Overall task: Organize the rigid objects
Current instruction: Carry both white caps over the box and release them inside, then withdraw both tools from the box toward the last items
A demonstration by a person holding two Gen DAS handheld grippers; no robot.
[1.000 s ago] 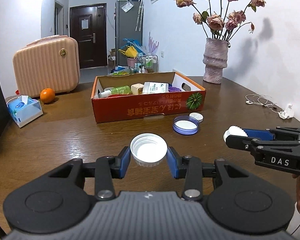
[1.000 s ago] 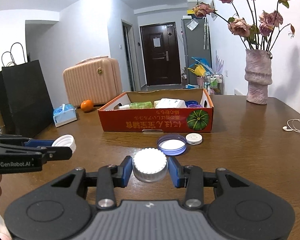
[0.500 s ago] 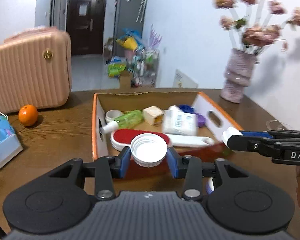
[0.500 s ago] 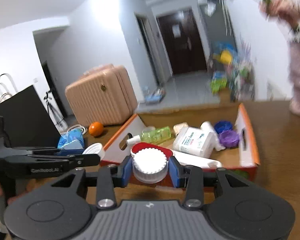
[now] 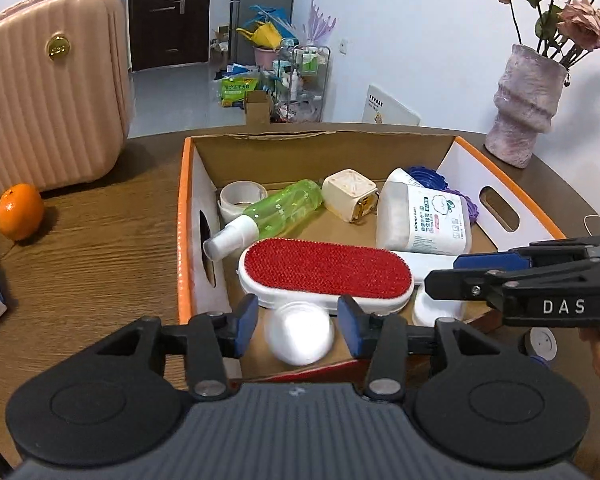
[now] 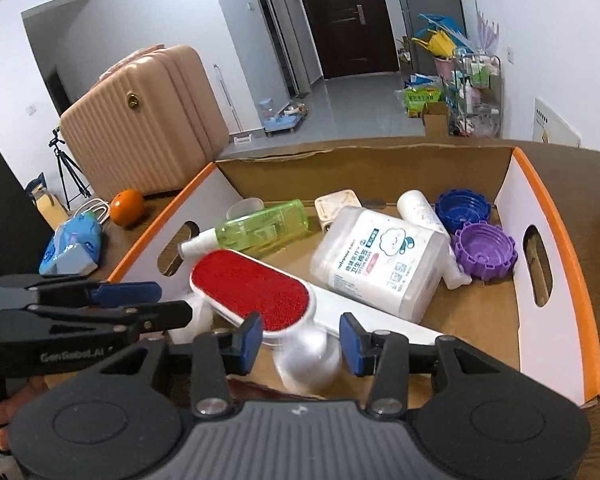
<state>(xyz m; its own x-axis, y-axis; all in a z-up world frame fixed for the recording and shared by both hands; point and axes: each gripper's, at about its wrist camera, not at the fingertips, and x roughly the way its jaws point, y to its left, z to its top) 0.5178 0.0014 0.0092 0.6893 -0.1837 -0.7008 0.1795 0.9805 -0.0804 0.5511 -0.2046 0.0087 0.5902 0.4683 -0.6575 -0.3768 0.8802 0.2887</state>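
We see the white cap [image 5: 300, 338] by the brush [image 5: 326, 272] only as a motion-blurred smear; the other cap [image 6: 306, 354] blurs likewise; the brush handle [image 6: 376, 322] runs under the wipes tub [image 6: 380, 258]; the frame edge crops the flowers [image 5: 580, 20].

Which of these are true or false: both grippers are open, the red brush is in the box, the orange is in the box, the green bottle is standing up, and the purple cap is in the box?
1. Both the left gripper and the right gripper are open. True.
2. The red brush lies in the box. True.
3. The orange is in the box. False: it sits on the table outside it.
4. The green bottle stands upright. False: it lies on its side.
5. The purple cap is in the box. True.
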